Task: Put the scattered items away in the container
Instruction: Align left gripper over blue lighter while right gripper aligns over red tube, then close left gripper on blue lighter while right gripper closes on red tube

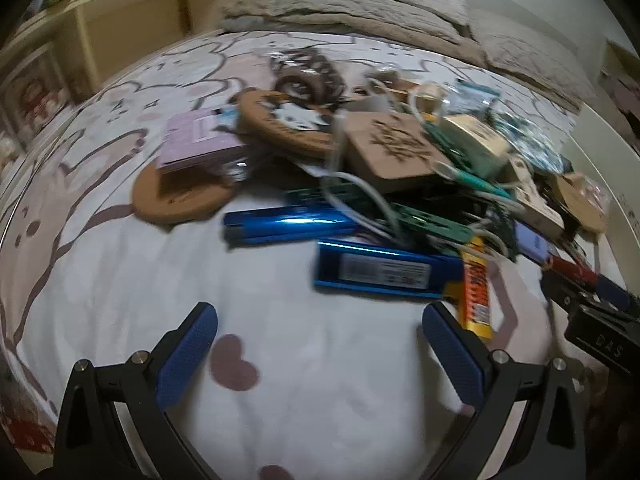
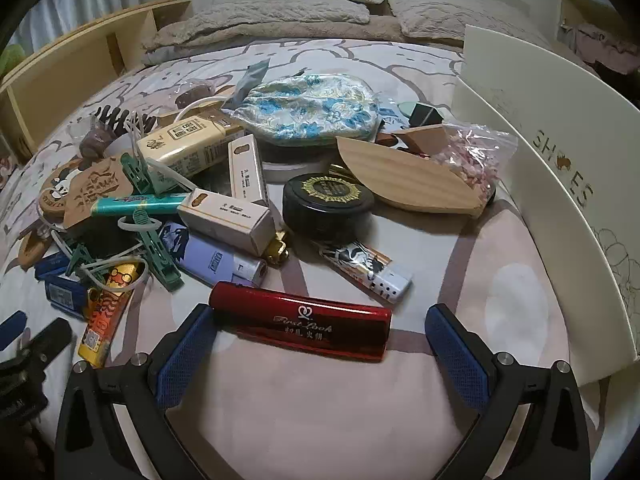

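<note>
The scattered items (image 2: 224, 184) are heaped on a bed (image 2: 360, 392) covered with a patterned sheet, toward the pillow end, with the white container (image 2: 560, 184) stood along the bed's right edge and marked "SHOES" on its wall. The right gripper (image 2: 320, 344) is held low over the sheet, pointed at the heap, its fingers (image 2: 182, 360) spread wide and grasping nothing. A red lighter case (image 2: 300, 326) lettered "First Look" is seen lying crosswise between the fingertips, its left end touching or just beside the left pad; contact cannot be told for sure. Beyond it lie a black round tin (image 2: 328, 204) and a wooden boat-shaped piece (image 2: 404, 178). The left gripper (image 1: 320, 344) is likewise held low and tilted toward the heap from its left side, fingers (image 1: 456, 356) released and wide apart over bare sheet. A blue case (image 1: 388, 270) with an unreadable label is seen just ahead, and an orange-yellow lighter (image 1: 476, 292) beside the right pad. "DAS" is printed on the other gripper's body at the right margin.
</note>
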